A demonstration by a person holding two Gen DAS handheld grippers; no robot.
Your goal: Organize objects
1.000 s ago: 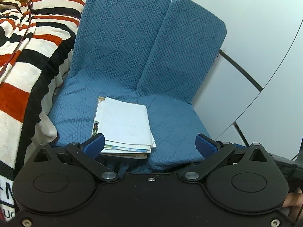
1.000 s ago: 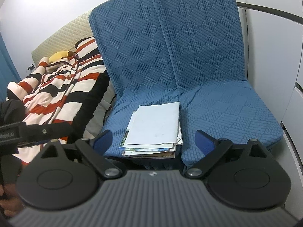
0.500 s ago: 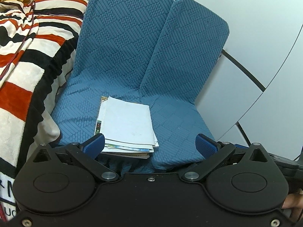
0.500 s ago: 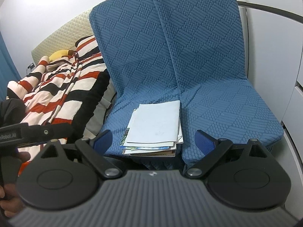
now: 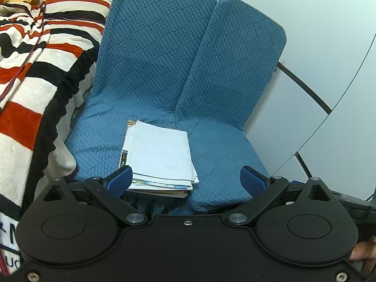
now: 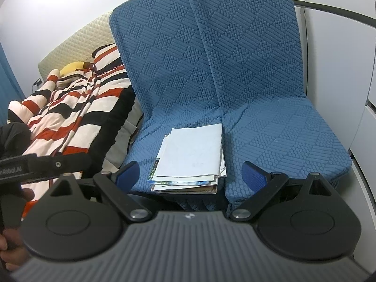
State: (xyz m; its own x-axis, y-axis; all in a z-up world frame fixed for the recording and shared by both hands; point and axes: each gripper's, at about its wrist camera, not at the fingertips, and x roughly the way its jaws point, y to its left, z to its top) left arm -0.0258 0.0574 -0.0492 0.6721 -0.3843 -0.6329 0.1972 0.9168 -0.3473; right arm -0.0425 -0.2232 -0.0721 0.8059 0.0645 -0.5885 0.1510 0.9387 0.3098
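Note:
A stack of booklets and magazines (image 5: 159, 157) (image 6: 191, 157), white sheet on top, lies on the left blue quilted seat cushion (image 5: 94, 141) (image 6: 145, 145), close to the seam with the right cushion (image 5: 223, 155) (image 6: 282, 145). My left gripper (image 5: 185, 178) is open, held just short of the stack's front edge, nothing between its blue pads (image 5: 118, 179). My right gripper (image 6: 190, 172) is also open and empty, in front of the same stack, its left pad (image 6: 128, 171) beside the stack's corner.
A red, black and white striped blanket (image 5: 28, 70) (image 6: 77, 108) covers the bed to the left, with a yellow plush toy (image 6: 71, 67) at its head. White cabinet panels (image 5: 317, 58) stand to the right. The left tool's handle (image 6: 42, 164) and a hand (image 6: 9, 253) show at the left.
The left wrist view has shifted slightly, so the stack and cushions sit a little further right in it. The right view is almost unchanged. Both grippers stay open.

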